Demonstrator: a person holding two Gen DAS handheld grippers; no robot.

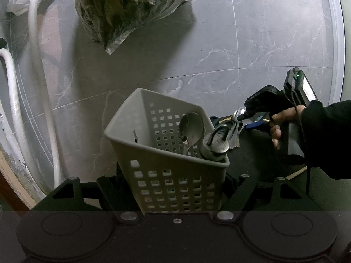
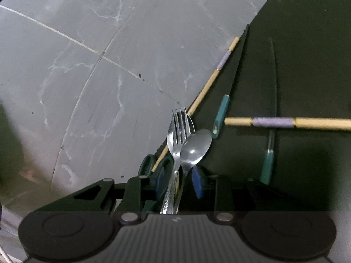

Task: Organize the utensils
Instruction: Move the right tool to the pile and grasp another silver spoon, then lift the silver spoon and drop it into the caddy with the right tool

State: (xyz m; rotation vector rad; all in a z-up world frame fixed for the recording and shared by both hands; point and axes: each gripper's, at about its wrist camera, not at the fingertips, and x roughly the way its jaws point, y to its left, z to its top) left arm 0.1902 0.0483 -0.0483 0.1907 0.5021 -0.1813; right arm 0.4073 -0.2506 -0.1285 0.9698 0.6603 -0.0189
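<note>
My left gripper (image 1: 175, 186) is shut on a grey perforated utensil basket (image 1: 173, 175) and holds it tilted. Inside it stand a large metal spoon (image 1: 190, 127) and a round metal tool with a loop (image 1: 216, 144). My right gripper (image 2: 175, 197) is shut on a metal fork (image 2: 178, 127) and a metal spoon (image 2: 195, 146), held together by their handles. In the left wrist view the right gripper (image 1: 243, 115) shows to the right of the basket, with the fork and spoon (image 1: 238, 112) at its tip.
A dark mat (image 2: 296, 65) lies on the grey marble floor (image 2: 109, 65). On it lie two wooden chopsticks with purple bands (image 2: 285, 122), two teal-handled utensils (image 2: 221, 114) and a blue-handled item (image 2: 197, 182). A plastic bag (image 1: 131, 6) and white hoses (image 1: 37, 87) lie at the left.
</note>
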